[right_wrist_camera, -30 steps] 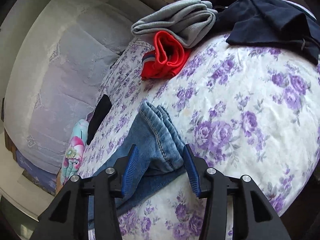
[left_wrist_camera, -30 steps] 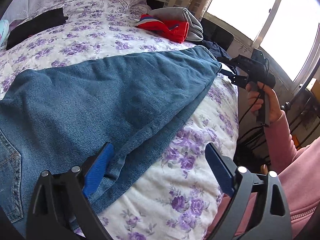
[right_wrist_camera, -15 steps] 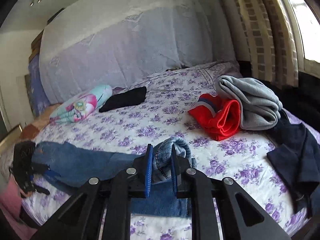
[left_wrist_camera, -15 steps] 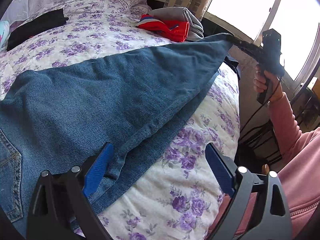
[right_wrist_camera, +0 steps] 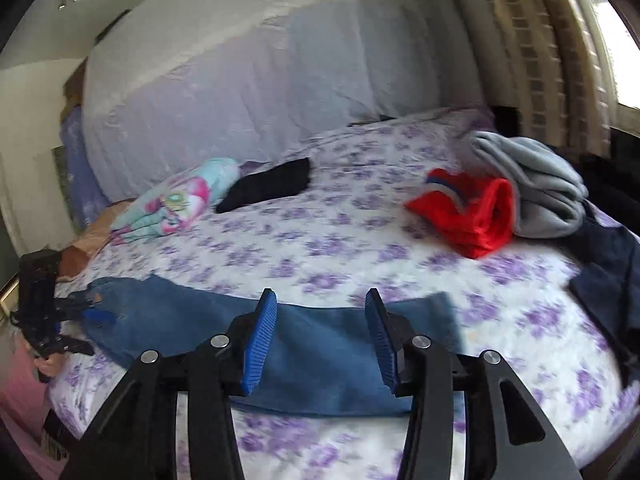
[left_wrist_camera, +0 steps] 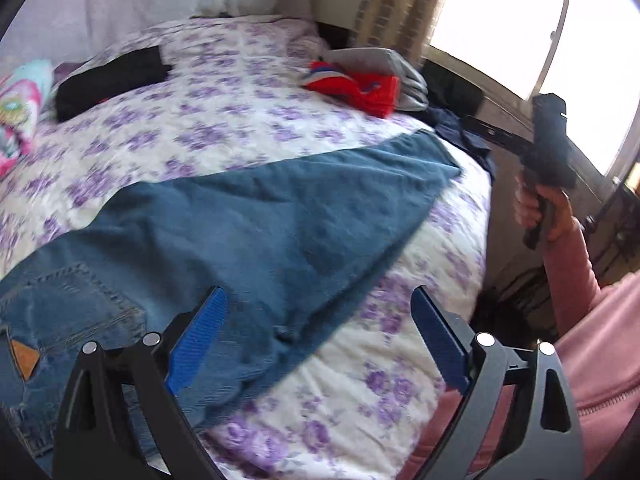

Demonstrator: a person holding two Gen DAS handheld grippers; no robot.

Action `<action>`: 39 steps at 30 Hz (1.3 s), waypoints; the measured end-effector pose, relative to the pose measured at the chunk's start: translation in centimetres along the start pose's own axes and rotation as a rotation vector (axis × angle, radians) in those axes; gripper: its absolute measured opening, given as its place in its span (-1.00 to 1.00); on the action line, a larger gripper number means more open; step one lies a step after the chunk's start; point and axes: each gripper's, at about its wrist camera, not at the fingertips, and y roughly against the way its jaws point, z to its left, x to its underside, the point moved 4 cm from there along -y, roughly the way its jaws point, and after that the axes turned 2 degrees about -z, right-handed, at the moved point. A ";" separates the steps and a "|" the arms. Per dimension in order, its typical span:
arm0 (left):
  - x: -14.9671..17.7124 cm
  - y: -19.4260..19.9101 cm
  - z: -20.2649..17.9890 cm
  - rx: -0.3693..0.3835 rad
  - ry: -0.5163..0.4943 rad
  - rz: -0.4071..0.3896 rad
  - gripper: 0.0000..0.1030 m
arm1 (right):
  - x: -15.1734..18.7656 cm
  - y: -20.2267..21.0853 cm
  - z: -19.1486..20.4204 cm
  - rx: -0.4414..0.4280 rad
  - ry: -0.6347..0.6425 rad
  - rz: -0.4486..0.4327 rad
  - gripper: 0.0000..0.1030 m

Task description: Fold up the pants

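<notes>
blown-out window (left_wrist_camera: 500,20) daylight, motion blur, dark fisheye-bent edges.

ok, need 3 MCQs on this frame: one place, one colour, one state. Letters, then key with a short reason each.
1. Where is the red garment?
A. directly against the folded grey garment
B. on top of the jeans
C. beside the black garment

2. What colour are the flowers on the bedspread?
A. yellow
B. purple
C. green

3. What is the right claw doing?
A. shut on the jeans
B. shut on the red garment
C. open, holding nothing

Key:
1 A, red lies against the grey pile on the far side of the bed.
2 B, purple blooms on white all over.
3 C, the blue pads stand apart, with the jeans lying flat on the bed behind them.
</notes>
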 end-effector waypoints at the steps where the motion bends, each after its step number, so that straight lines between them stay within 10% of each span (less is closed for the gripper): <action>1: 0.4 -0.8 0.6 -0.002 0.034 0.030 0.76 | 0.2 -1.8 1.8 -0.037 0.022 0.023 -0.07; 5: 4.0 -1.8 -0.1 -0.067 -0.014 0.088 0.75 | 6.2 -7.7 3.9 -0.010 0.112 0.327 -0.04; 10: 4.8 3.7 -0.1 -0.089 -0.029 0.034 0.75 | 4.8 -5.8 5.2 0.040 0.156 0.296 0.00; 16: 2.1 9.0 6.3 -0.321 0.099 -0.105 0.77 | 1.3 -7.2 16.1 -0.319 0.247 0.149 -0.02; 21: 4.9 7.4 13.0 -0.404 0.292 -0.014 0.75 | 6.6 -12.8 20.8 -0.349 0.279 0.383 -0.09; 26: 5.9 8.0 10.2 -0.479 0.100 0.025 0.76 | 8.0 -10.5 20.8 -0.368 0.416 0.467 -0.03; 33: -0.3 7.4 6.9 -0.298 -0.038 -0.110 0.88 | -1.0 -13.5 19.9 -0.500 0.207 0.387 0.29; 39: 2.2 -0.4 8.6 -0.239 -0.061 0.073 0.88 | -3.9 -21.6 19.5 -0.530 0.165 0.469 0.29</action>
